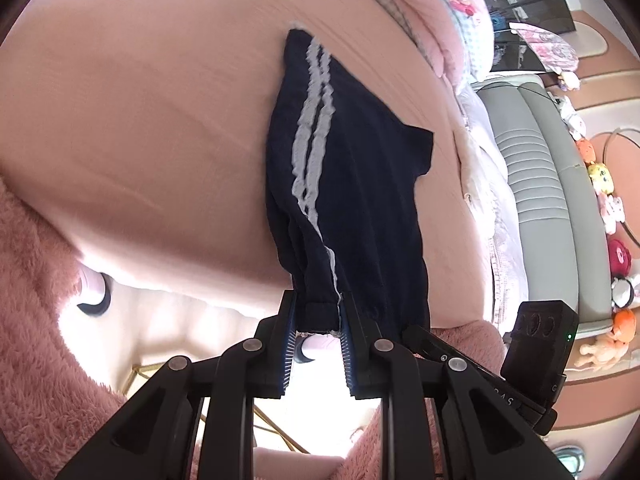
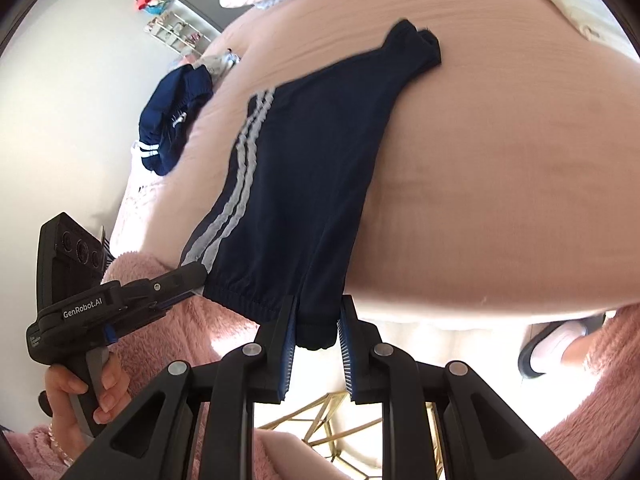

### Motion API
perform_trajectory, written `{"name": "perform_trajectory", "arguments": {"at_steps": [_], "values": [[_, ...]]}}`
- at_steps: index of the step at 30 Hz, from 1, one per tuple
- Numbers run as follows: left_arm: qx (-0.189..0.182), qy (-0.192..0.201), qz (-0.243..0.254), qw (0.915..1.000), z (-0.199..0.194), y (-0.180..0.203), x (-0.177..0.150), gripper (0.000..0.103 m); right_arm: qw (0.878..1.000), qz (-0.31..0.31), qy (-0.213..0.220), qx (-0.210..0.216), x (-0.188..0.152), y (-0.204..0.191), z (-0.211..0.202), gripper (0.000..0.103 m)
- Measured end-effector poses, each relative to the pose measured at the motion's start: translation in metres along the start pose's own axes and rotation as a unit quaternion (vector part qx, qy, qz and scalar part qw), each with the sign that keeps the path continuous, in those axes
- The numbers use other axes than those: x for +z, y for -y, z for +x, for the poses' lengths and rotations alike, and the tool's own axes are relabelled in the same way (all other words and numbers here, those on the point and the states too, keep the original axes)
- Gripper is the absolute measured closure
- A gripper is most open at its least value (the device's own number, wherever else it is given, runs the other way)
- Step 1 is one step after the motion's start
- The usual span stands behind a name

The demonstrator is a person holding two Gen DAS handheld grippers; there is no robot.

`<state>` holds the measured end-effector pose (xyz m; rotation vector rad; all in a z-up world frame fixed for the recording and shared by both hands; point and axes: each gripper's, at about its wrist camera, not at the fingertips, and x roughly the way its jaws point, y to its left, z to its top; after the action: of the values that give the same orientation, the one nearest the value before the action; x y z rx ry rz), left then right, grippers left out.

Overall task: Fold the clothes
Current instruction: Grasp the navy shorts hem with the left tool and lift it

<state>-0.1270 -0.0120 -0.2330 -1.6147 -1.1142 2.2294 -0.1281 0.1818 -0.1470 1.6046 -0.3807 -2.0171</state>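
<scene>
A big bed with a soft pink cover fills most of both views. On it lies a pair of dark blue track pants with two white stripes down one side. The pants stretch from far up the bed down to its near edge, and the cuffed ends hang just over that edge. The far end of the pants rests flat on the cover. A second dark blue piece of clothing with white bands sits in a heap near the left edge of the bed in the right wrist view, well apart from the pants. Pink and checked pillows lie at the head of the bed. A grey padded headboard stands beside it, with a row of small soft toys along the top. The person wears a fluffy pink sleeve, and a foot in a white slipper with a dark edge shows on the floor. The left gripper is clamped on the striped cuff of the pants, with the cloth pinched between its blue pads. The right gripper is clamped on the other cuff in the same way. A hand holds the handle of the left gripper, seen in the right wrist view.
</scene>
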Motion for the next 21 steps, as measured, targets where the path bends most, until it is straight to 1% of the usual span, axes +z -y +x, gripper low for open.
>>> {"name": "perform_trajectory", "arguments": {"at_steps": [3,5,9,13,16,21], "values": [[0.002,-0.01,-0.012,0.9999,0.005,-0.003,-0.001,0.086,1.0,0.013,-0.011,0.003,-0.001,0.008,0.005,0.084],[0.0,-0.007,-0.005,1.0,0.003,0.0,-0.001,0.086,1.0,0.014,-0.011,0.003,-0.001,0.004,0.008,0.084],[0.009,-0.001,0.008,0.9999,0.002,0.006,-0.004,0.086,1.0,0.005,-0.005,-0.002,-0.002,-0.001,0.007,0.084],[0.006,-0.007,-0.003,1.0,0.005,0.002,-0.005,0.086,1.0,0.003,-0.016,-0.005,-0.002,0.005,0.009,0.084],[0.004,-0.007,0.001,1.0,0.004,-0.001,-0.006,0.086,1.0,0.009,-0.02,0.0,-0.002,0.008,0.01,0.084],[0.01,-0.016,-0.005,0.9998,0.008,-0.006,-0.004,0.085,1.0,0.004,-0.023,-0.006,-0.003,0.008,0.012,0.084]]}}
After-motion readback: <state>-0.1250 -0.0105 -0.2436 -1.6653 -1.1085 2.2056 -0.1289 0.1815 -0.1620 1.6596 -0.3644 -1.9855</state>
